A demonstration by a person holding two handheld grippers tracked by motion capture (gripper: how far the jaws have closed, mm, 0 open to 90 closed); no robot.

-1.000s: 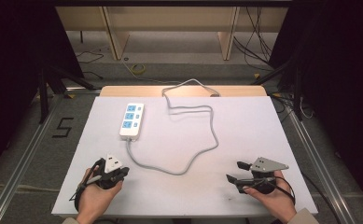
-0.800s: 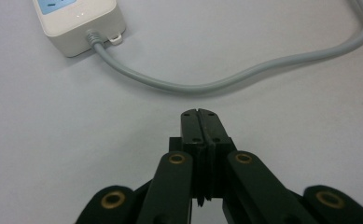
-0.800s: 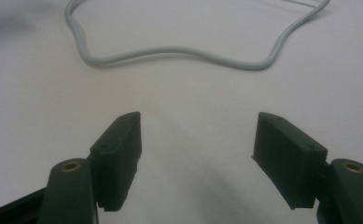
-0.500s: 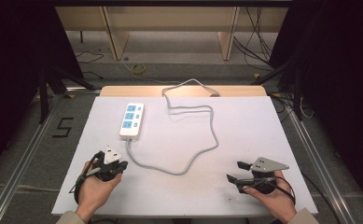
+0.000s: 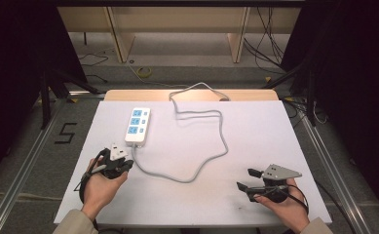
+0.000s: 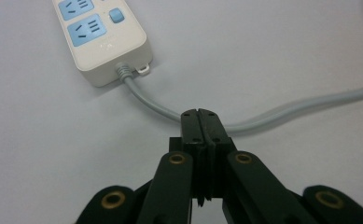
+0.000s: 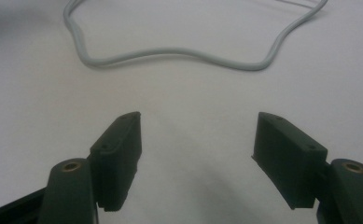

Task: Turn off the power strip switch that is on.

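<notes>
A white power strip [image 5: 137,126] with blue sockets lies on the left half of the white table [image 5: 265,131]. Its grey cable [image 5: 197,170] loops toward the middle and back to the far edge. My left gripper [image 5: 127,164] sits just in front of the strip's near end, its jaws pressed together with nothing between them. In the left gripper view the shut tips [image 6: 200,114] hover over the cable [image 6: 286,114] close to where it leaves the strip [image 6: 100,37]. My right gripper [image 5: 245,179] rests open at the near right. Its jaws [image 7: 200,135] stand wide apart over bare table, with the cable [image 7: 170,53] farther off.
A wooden bench edge [image 5: 192,95] borders the table's far side, with loose cables [image 5: 143,72] on the floor behind it. Metal frame rails [image 5: 323,161] run along both sides. A "5" mark [image 5: 66,132] is on the floor at left.
My left hand has carried its shut gripper away from the person, closer to the power strip's near end. The right gripper has stayed where it was.
</notes>
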